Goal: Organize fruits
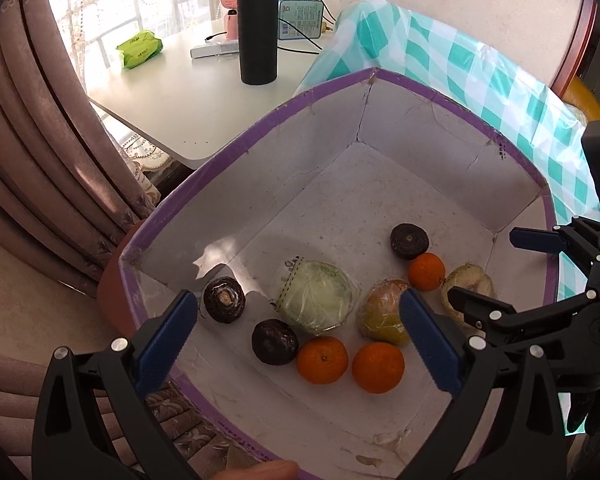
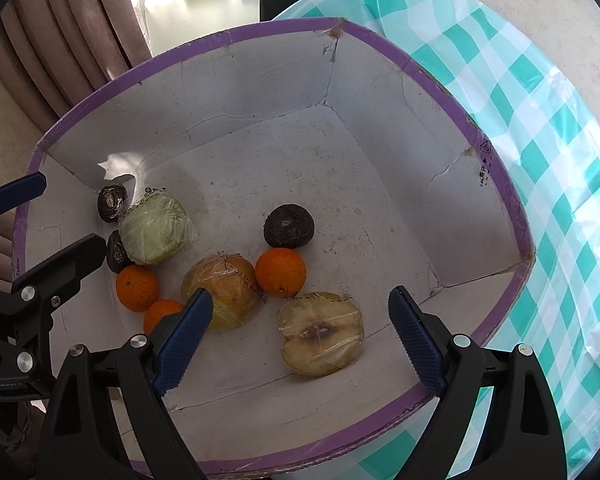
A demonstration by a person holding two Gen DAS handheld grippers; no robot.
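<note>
A white cardboard box (image 1: pixel 440 128) with a purple rim holds all the fruit on its floor. Both grippers hang over it, pointing down into it.

The left gripper (image 1: pixel 296 330) has its jaws spread wide with nothing between the pads; it is above the box's near-left side. The right gripper (image 2: pixel 300 332) is also wide open and empty, above the near-right part of the box, its blue pads on either side of a wrapped half pear (image 2: pixel 321 334) lying cut side up below them, without touching it.

Beside the half pear lie a wrapped yellow-green fruit (image 2: pixel 224 292) and an orange (image 2: pixel 281 273), with a dark round fruit (image 2: pixel 289 226) just behind the orange. Toward the box's left wall sit a wrapped pale green fruit half (image 2: pixel 155 228), two more dark round fruits (image 2: pixel 112 202) (image 2: pixel 117 251) touching it, and two more oranges (image 2: pixel 137 288) (image 2: pixel 162 314) side by side near the front.

The box rests on a teal and white checked cloth (image 2: pixel 560 160). Beyond the far rim, a white table (image 1: pixel 172 96) carries a black flask (image 1: pixel 258 24) and a green packet (image 1: pixel 139 49).
</note>
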